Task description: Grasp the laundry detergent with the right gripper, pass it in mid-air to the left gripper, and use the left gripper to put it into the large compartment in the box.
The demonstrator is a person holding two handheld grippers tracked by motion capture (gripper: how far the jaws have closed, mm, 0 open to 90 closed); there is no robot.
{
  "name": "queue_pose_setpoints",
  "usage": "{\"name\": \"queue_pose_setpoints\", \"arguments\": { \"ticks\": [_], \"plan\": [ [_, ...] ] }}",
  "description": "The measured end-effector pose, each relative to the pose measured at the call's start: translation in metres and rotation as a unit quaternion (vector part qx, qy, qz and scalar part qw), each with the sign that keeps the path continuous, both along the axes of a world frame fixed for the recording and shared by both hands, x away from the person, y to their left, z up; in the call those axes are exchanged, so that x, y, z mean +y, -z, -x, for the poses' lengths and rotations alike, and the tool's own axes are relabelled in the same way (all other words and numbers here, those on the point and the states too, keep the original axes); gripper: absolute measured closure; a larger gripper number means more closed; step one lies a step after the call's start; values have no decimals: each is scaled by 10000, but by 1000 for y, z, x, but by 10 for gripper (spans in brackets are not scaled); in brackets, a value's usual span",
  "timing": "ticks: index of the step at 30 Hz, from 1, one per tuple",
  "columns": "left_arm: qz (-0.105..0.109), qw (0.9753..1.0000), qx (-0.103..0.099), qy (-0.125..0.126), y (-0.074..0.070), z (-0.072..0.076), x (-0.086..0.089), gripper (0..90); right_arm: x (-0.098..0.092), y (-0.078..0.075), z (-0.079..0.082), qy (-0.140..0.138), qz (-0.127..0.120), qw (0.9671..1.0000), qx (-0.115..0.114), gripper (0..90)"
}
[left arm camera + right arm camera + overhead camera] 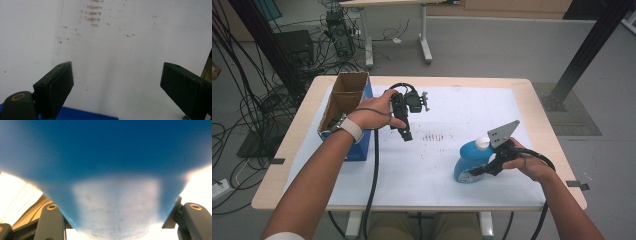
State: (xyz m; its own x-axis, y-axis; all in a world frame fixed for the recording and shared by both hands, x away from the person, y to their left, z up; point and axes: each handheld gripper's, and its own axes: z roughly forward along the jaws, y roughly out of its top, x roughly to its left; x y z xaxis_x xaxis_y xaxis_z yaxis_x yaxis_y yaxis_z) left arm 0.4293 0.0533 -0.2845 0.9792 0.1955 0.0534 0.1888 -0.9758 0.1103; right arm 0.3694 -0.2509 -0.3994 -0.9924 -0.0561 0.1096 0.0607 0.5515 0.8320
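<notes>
Cardboard box [346,95] with blue sides stands open at the left edge of the white mat [452,115] that covers the wooden table [537,107]. Just right of it, the person's left hand [374,114] holds the left gripper [404,134] above the mat, pointing down toward the near side. In the left gripper view its black jaws stand spread wide with nothing between them, over bare white sheet [112,50] marked with faint reddish smudges [92,18]. Those same smudges [437,136] sit near the mat's middle in the high view. Farther right, a blue bottle [469,160] with a white cap [482,143] stands on the mat, tilted. The right gripper [479,169], held in the right hand [532,165], pinches the bottle's body; in the right gripper view the blurred blue bottle [112,170] sits between both jaws.
</notes>
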Motion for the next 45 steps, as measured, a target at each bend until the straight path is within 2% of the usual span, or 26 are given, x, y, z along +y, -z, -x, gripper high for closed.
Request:
{"name": "queue_pose_setpoints", "arguments": {
  "ticks": [3,23,31,45],
  "plan": [
    [21,10000,3,-12,1,0,0,119,0,2,-1,-6,-53,10000,43,363],
    [17,10000,11,-12,0,0,0,120,0,0,1,-107,-37,9998,-137,399],
    [33,10000,5,-5,0,0,0,121,0,1,0,-106,-51,9999,-109,400],
    [34,10000,16,-10,0,1,-1,123,1,-1,0,-96,-15,9998,-185,418]
  ]
}}
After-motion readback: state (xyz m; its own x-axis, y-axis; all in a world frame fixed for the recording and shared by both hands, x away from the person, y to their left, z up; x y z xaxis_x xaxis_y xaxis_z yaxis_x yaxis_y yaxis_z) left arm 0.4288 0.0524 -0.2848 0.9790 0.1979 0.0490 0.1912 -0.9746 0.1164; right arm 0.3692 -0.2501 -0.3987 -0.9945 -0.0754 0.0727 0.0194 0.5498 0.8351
